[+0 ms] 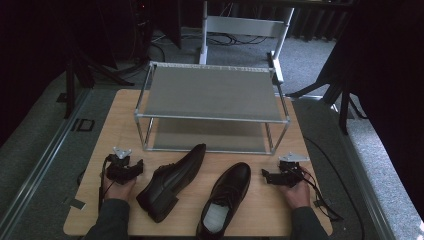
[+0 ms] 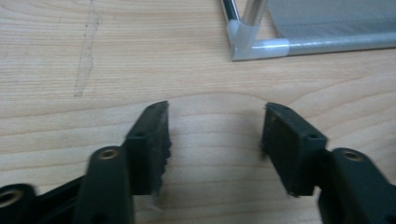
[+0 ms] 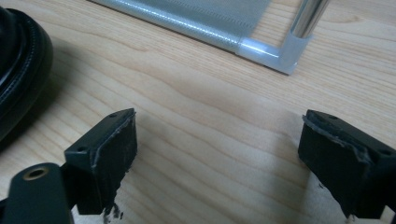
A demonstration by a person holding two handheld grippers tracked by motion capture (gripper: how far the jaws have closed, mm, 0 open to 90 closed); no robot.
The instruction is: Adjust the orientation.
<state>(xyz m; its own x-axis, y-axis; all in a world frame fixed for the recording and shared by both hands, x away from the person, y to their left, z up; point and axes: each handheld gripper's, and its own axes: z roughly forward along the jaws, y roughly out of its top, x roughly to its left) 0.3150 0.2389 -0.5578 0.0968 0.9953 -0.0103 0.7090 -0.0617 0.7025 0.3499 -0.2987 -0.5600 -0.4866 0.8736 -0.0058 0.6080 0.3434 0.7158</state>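
While both the left gripper [image 1: 140, 166] and the right gripper [image 1: 264, 174] rest wide open and empty on the table [image 1: 120, 112], flanking the two black shoes [image 1: 172, 181] near the rack [image 1: 210, 93], we risk a smooth heel slipping from narrow pads.

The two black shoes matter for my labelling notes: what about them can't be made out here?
- Right shoe: heel cut off by the high view's bottom edge.
- Left shoe: laces lost in dark, small detail in the high view.
- Right gripper view: only a curved edge of a shoe, cut off by the left edge.
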